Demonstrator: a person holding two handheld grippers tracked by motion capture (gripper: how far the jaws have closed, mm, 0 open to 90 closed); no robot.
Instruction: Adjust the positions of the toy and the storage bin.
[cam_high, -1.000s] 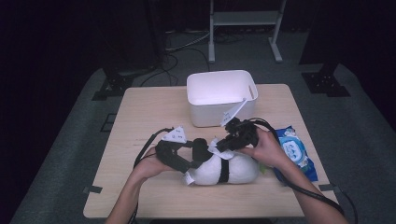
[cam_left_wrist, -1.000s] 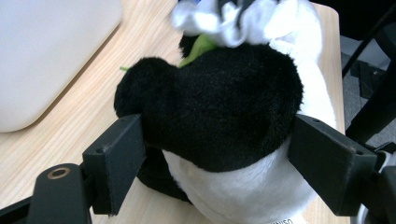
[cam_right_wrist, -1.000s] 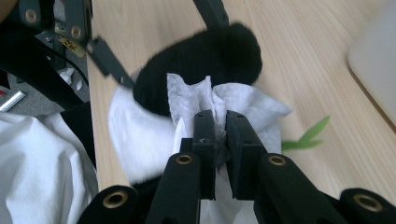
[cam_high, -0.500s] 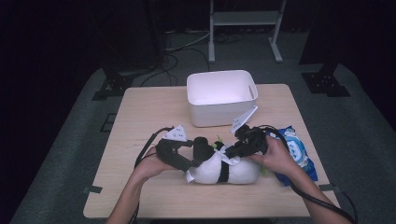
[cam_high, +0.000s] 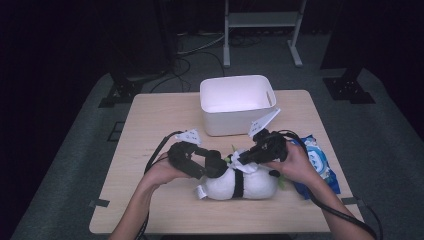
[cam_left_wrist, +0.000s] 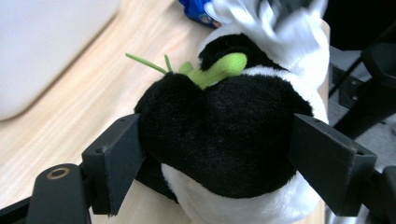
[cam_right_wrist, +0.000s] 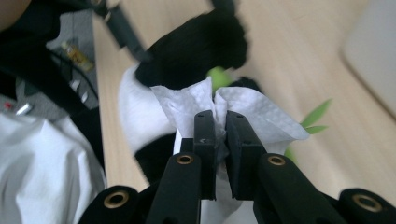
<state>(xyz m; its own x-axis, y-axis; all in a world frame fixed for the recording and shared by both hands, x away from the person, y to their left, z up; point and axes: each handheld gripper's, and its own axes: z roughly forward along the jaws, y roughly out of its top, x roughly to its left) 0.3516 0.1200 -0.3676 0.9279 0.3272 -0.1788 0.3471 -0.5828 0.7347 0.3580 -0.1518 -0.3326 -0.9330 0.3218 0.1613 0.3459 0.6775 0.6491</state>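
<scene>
The left gripper view shows what the high view cannot: the left tool (cam_left_wrist: 219, 154) clamps a black limb of the plush panda (cam_left_wrist: 224, 140), one jaw pressing each side, with a green stalk just beyond it. The right gripper view shows the right tool (cam_right_wrist: 219, 140) pinched tight on a folded white wipe (cam_right_wrist: 187, 105) held against the panda's body. From the high view, one panda (cam_high: 240, 182) lies on its side at the near middle of the table (cam_high: 150, 120), with the left tool (cam_high: 212, 165) and right tool (cam_high: 245, 157) meeting over it. One white bin (cam_high: 235, 102) stands just behind them, and one blue wipes packet (cam_high: 317, 162) lies beside the right hand (cam_high: 292, 165), partly covered by it.
</scene>
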